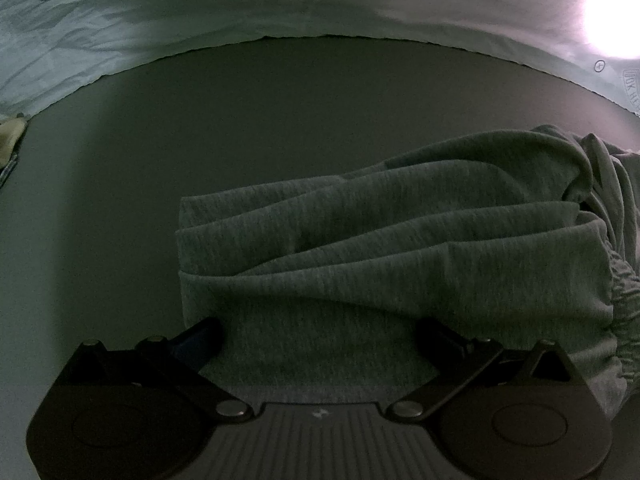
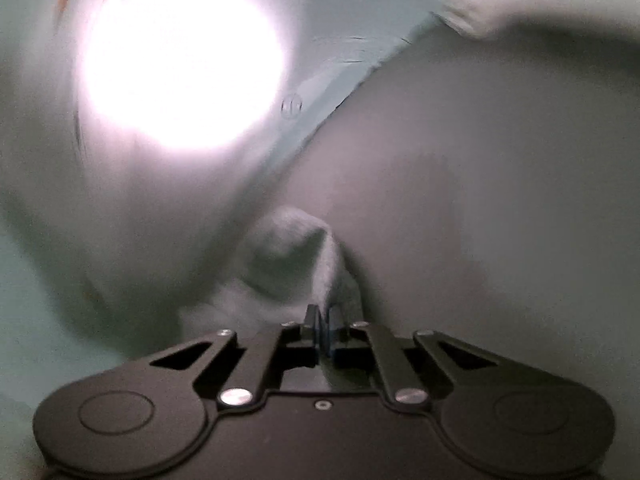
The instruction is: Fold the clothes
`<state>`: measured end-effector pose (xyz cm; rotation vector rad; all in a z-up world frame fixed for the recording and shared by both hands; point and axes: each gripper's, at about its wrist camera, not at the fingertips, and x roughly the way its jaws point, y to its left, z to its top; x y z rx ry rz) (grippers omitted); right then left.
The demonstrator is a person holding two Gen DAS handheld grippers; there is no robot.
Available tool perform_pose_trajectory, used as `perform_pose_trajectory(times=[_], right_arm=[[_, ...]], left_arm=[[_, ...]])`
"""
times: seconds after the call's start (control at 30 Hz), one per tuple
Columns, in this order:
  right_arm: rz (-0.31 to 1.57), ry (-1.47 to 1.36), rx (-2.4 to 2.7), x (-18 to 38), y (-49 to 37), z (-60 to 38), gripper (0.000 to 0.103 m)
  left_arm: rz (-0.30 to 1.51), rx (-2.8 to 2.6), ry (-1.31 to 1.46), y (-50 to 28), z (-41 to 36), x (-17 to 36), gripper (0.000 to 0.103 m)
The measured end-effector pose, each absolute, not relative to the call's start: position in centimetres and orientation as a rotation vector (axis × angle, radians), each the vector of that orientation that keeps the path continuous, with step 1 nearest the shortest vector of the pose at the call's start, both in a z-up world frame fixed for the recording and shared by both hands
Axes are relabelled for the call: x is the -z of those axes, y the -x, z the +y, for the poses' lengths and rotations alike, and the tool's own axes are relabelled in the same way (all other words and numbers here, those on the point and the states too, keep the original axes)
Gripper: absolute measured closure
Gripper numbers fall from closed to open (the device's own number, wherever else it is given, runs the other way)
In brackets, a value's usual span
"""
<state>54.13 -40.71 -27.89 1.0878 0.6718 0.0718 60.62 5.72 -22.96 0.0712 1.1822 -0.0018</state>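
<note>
My grey sweatpants (image 1: pixel 400 248) lie bunched in long folds across the lower right of the left wrist view, on a flat grey tabletop (image 1: pixel 260 120). The gathered waistband sits at the right edge of that frame, and a cuffed end faces left at about mid-frame. My left gripper (image 1: pixel 316 340) is over the near edge of the garment with its fingers (image 1: pixel 200 338) spread wide; grey fabric shows between them, but neither pad presses on it.

The right wrist view gives me something the left one cannot: my right gripper (image 2: pixel 322 334) has its jaws pinched together on a fold of the same grey fabric (image 2: pixel 296 264), which rises in a soft peak just above the fingertips at lower centre. That frame is blurred, so I cannot make out which part of the garment it is.

Only the left view shows the table's far edge clearly, a dark curved line across the upper third, with a pale wrinkled sheet (image 1: pixel 160 28) printed with small circles behind it. Left of the garment, the tabletop runs bare to the frame's left side, where a small yellowish object (image 1: pixel 10 136) sits at the edge. In the right view the same edge runs diagonally from the centre to the upper right, with bare table on the right and a bright light glare (image 2: pixel 180 64) at upper left.
</note>
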Motion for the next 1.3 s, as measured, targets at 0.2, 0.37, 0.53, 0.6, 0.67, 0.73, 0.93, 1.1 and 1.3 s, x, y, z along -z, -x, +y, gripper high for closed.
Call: perform_pose_trajectory(times=[0.2, 0.37, 0.53, 0.6, 0.67, 0.73, 0.93, 1.1, 1.3], right_arm=[[0.448, -1.596, -0.201, 29.8, -51.3, -40.2, 0.099], [0.378, -1.735, -0.262, 29.6, -50.4, -36.7, 0.099], [0.360, -1.752, -0.337, 28.2, -50.4, -32.4, 0.099], [0.384, -1.717, -0.384, 27.0, -50.7, -30.6, 0.099], [0.411, -1.670, -0.441, 25.8, -51.0, -28.3, 0.099], [0.445, -1.615, -0.499, 24.6, -51.3, -25.7, 0.099], [0.602, -1.415, -0.651, 22.6, -51.5, -17.0, 0.099], [0.872, -1.079, -0.667, 24.6, -50.5, -9.0, 0.098], [1.046, -0.682, -0.587, 24.9, -48.9, -2.2, 0.090]], left_arm=[[1.179, -0.005, -0.067, -60.3, 5.4, 23.0, 0.000], [1.172, -0.004, -0.069, -60.1, 5.3, 23.0, 0.000], [1.173, 0.003, -0.071, -60.1, 5.4, 22.9, 0.000], [1.168, 0.013, -0.071, -60.1, 5.5, 22.9, 0.000], [1.162, 0.042, -0.073, -60.0, 5.8, 22.7, 0.000], [1.151, 0.093, -0.033, -59.7, 7.1, 22.0, 0.000], [1.027, 0.078, 0.174, -56.3, 15.6, 17.4, 0.000], [0.994, -0.041, 0.283, -52.5, 23.7, 16.6, 0.000], [1.045, -0.112, 0.361, -48.9, 28.4, 18.8, 0.000]])
